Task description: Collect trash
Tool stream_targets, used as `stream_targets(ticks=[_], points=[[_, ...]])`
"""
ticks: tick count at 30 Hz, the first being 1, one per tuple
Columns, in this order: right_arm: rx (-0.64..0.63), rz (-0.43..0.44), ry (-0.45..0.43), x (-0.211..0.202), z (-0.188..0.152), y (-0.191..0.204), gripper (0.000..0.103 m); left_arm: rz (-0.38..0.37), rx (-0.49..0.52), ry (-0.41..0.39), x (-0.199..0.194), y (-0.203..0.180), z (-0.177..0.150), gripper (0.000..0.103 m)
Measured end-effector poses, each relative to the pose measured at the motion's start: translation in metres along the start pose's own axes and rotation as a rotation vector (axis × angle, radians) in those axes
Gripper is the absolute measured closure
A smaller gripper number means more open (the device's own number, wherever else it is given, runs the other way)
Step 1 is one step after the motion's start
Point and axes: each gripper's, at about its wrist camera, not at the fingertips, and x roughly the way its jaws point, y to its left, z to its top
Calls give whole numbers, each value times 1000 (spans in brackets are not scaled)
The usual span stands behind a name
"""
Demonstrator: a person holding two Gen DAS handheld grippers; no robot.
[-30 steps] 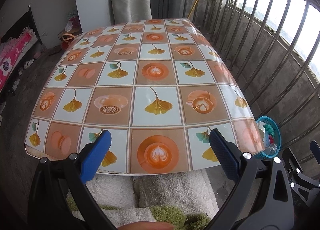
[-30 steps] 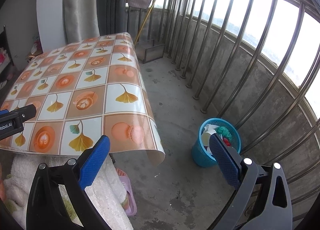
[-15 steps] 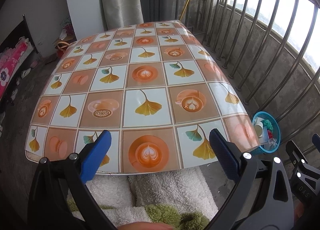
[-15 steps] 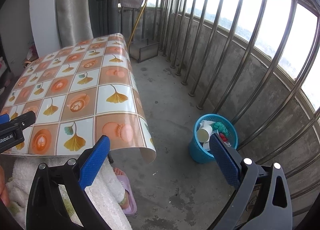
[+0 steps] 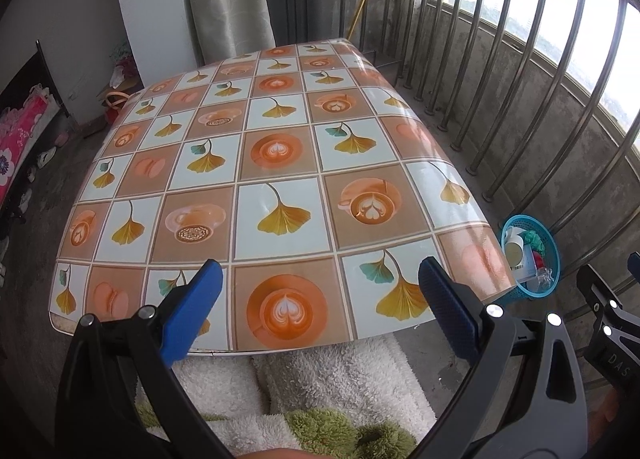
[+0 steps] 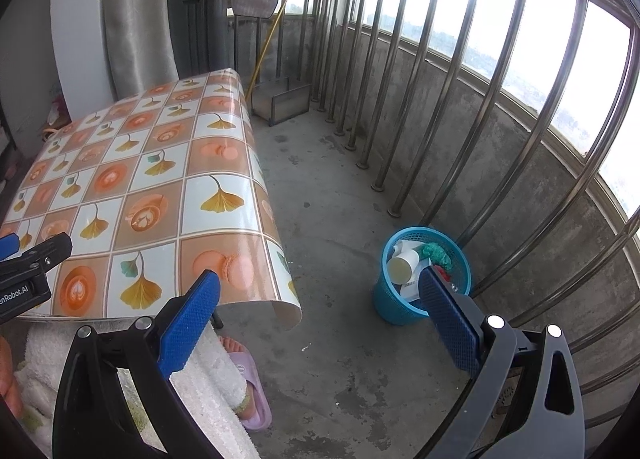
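A blue mesh waste basket (image 6: 420, 291) stands on the concrete floor by the railing, holding a paper cup (image 6: 402, 263), white scraps and a green crumpled piece (image 6: 438, 253). It also shows at the right edge in the left wrist view, as the basket (image 5: 534, 259). My right gripper (image 6: 320, 295) hangs open above the floor, between the table corner and the basket, with nothing in it. My left gripper (image 5: 320, 291) is open over the near edge of the table (image 5: 280, 163), whose patterned cloth carries no loose objects.
Steel railing bars (image 6: 440, 99) on a low concrete wall run along the right. A metal box (image 6: 280, 101) and a broom stick stand at the far end. A person's foot in a purple slipper (image 6: 250, 391) and white fluffy fabric (image 5: 320, 383) lie below.
Both grippers have drawn back and risen a little, so the table and the basket look farther off. Both stay open.
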Motion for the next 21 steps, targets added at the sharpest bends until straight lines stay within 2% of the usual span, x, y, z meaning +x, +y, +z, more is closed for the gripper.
stream_targets(ticks=[21], points=[[-12, 9, 7, 0, 0, 5, 6, 11, -17, 12, 2, 8, 0, 9]])
